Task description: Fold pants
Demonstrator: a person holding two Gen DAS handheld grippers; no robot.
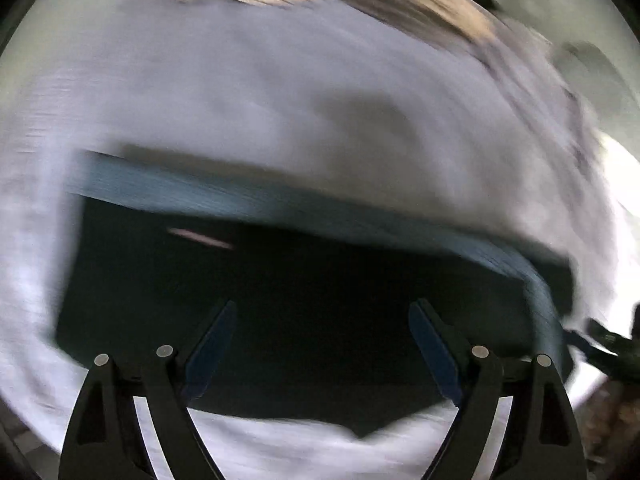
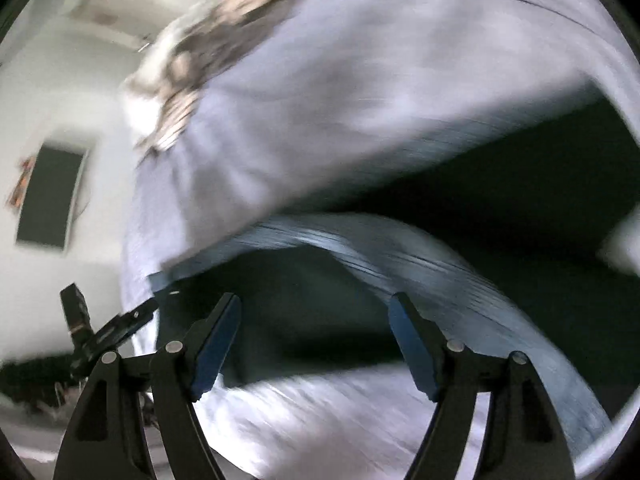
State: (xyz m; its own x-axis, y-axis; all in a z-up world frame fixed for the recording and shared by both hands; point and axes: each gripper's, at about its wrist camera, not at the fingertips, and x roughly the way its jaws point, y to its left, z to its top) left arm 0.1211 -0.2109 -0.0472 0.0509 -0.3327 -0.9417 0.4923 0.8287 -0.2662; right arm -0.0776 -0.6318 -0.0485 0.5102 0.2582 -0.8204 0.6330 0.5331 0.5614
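With the left gripper (image 1: 322, 312) and the right gripper (image 2: 316, 306) both wide apart and empty above the dark pants (image 1: 280, 300), a careless grasp risks pinching the pale sheet (image 1: 240, 100) beneath too.

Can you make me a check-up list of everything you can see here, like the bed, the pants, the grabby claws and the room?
Surface: a pale lilac bedsheet, wrinkled; the picture is smeared by motion.
Job's things: dark pants with a blue band along one edge lie on the sheet, folded into a block in the left view.
Clutter: a mottled brown-and-cream cloth at the far edge of the sheet, too blurred to name.
Grippers: left gripper open, nothing between its fingers; right gripper open, nothing between its fingers.
Cables: nothing seen.
Surroundings: a white wall with a dark rectangular panel.
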